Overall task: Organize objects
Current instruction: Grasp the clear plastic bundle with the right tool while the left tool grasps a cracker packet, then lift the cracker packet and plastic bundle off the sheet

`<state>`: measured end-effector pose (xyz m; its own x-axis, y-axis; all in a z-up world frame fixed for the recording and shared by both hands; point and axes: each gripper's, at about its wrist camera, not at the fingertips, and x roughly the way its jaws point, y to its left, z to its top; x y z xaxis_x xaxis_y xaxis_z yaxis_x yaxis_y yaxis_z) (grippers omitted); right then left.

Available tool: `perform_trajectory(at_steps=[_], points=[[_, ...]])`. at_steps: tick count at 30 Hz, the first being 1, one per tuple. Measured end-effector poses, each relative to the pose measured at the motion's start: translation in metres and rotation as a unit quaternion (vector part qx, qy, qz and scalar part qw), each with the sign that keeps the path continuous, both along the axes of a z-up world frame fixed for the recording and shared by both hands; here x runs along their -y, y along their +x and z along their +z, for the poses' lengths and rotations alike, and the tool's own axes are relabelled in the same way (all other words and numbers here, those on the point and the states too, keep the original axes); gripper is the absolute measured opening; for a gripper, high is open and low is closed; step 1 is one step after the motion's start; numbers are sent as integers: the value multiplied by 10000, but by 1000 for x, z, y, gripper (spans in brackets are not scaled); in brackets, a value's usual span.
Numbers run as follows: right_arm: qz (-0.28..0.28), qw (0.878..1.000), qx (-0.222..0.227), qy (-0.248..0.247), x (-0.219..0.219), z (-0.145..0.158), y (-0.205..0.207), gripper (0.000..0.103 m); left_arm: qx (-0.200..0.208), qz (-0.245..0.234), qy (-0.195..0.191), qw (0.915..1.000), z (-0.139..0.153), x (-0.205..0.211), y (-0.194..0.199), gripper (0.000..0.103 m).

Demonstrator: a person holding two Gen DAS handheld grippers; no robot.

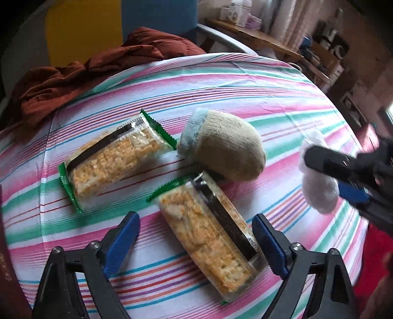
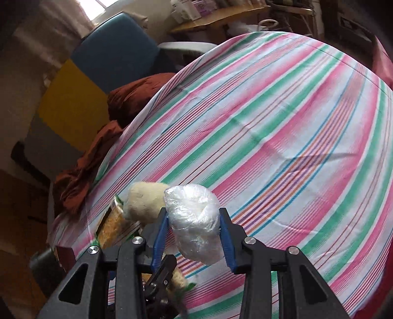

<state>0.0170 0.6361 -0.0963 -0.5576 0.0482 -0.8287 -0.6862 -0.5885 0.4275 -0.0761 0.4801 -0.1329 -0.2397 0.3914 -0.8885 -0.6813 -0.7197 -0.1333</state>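
Printed code on far cracker packet (image 1: 118,157) seam too blurred to read; no other legible text.

Behind your table's striped cloth (image 1: 245,86) you have a rumpled rust-brown garment (image 1: 81,71) at the far left edge, a blue and yellow chair (image 2: 98,73) beyond it, and a cluttered wooden shelf (image 1: 258,36).

The near cracker packet (image 1: 211,247) has its bottom corner hidden behind the left gripper's (image 1: 196,243) blue pad; the right wrist view shows the rolled sock (image 2: 142,203) partly behind the plastic-wrapped bundle (image 2: 196,220); shelf boxes (image 1: 235,12) are too blurred to read.
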Motion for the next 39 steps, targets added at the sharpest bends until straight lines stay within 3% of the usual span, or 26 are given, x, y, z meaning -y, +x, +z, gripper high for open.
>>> perform_trajectory(at_steps=[6, 7, 17, 30, 39], points=[[260, 9993, 261, 24, 9, -9, -12, 39, -399, -217, 167, 9988, 2, 22, 4, 55], [294, 9990, 338, 36, 10, -11, -13, 39, -438, -271, 202, 9985, 2, 26, 2, 54], [506, 9949, 867, 85, 17, -25, -21, 39, -1022, -617, 200, 9926, -2, 44, 23, 54], [781, 9896, 1179, 269, 27, -31, -25, 39, -1055, -542, 361, 9923, -4, 47, 29, 54], [1346, 9840, 1131, 301, 50, -30, -34, 39, -1107, -486, 387, 9919, -3, 50, 32, 52]])
